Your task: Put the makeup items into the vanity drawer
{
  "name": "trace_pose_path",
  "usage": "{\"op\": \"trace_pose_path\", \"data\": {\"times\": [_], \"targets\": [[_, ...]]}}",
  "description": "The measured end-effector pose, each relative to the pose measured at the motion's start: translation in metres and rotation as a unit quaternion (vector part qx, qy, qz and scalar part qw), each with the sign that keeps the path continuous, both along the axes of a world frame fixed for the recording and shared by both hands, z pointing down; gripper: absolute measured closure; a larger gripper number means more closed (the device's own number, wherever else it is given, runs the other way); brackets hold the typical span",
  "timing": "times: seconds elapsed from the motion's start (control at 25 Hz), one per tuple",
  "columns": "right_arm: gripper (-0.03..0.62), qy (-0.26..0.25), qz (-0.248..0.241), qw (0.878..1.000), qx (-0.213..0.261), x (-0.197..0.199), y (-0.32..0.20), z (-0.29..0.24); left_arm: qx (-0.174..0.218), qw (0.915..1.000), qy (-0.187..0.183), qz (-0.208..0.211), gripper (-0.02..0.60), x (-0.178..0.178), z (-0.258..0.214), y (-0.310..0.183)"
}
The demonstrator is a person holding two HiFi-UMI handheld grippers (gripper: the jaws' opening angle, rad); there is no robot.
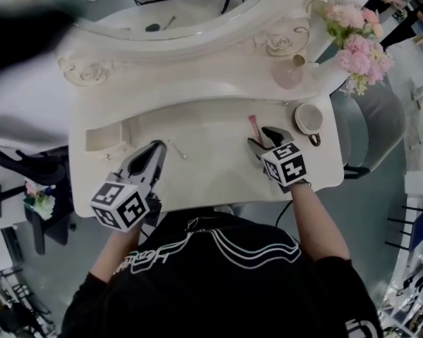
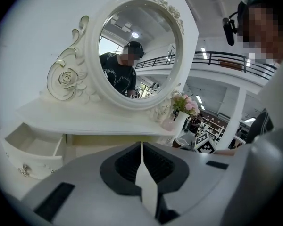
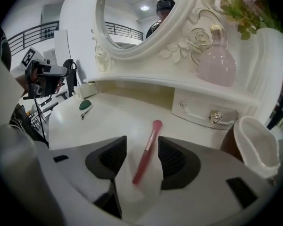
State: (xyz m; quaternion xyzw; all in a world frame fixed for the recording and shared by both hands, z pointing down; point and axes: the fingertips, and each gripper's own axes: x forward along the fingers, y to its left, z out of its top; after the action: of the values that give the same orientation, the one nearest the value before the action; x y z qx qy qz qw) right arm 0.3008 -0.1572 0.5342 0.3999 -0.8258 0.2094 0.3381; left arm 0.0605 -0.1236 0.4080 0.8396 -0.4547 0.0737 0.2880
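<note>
**A:** Start with the right gripper [image 3: 142, 155]. Its jaws stand apart, one on each side of the slim pink makeup brush [image 3: 148, 147], and neither pad touches it. The brush lies flat on the white vanity surface [image 3: 108, 121], low in the middle of the right gripper view, with its head pointing up the frame.

**B:** So no grip is made yet. The brush is thin and lies flat, which worries me. If the jaws close too high, they may meet above it. If they close too low, the tips could scrape the surface and flick it away.

**A:** It also lies a little slanted across the gap. One pad could reach it first and roll it sideways.

**B:** And the left gripper [image 2: 141, 160]?

**A:** Its jaws are closed together with nothing between them. It hangs at the lower left of the head view, near the open white drawer [image 1: 102, 138] at the left end of the surface.

**B:** Then the carry looks like the risky part. The brush sits right of centre and the drawer is well apart from it, at far left. A pinch near one end could let the brush swing or slip out on the way.

**A:** Toward the right edge of the head view, the white round cup [image 1: 309, 118] sits near the brush. The pink glass bottle [image 1: 289, 72] stands further up the frame. A wide swing of the right hand could knock either one.
</note>
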Motion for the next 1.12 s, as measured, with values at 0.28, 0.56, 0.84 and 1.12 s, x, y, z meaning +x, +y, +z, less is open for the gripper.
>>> {"op": "trace_pose_path", "data": {"times": [0.28, 0.56, 0.84, 1.12], "targets": [[0.408, 0.026, 0.004, 0.999, -0.024, 0.004, 0.0, 0.014, -0.017, 0.9997, -0.006, -0.015, 0.549, -0.016, 0.021, -0.014], [0.468, 0.03, 0.02, 0.999, -0.034, 0.008, -0.004, 0.014, -0.02, 0.9996, -0.01, -0.014, 0.549, -0.013, 0.026, -0.016], [0.53, 0.027, 0.026, 0.999, -0.039, 0.007, -0.002, 0.014, -0.017, 0.9996, -0.011, -0.021, 0.549, -0.016, 0.023, -0.008], [0.531, 0.012, 0.025, 0.999, -0.028, 0.002, 0.004, 0.0, -0.021, 0.9992, 0.001, -0.033, 0.549, -0.017, 0.02, 0.013]]}}
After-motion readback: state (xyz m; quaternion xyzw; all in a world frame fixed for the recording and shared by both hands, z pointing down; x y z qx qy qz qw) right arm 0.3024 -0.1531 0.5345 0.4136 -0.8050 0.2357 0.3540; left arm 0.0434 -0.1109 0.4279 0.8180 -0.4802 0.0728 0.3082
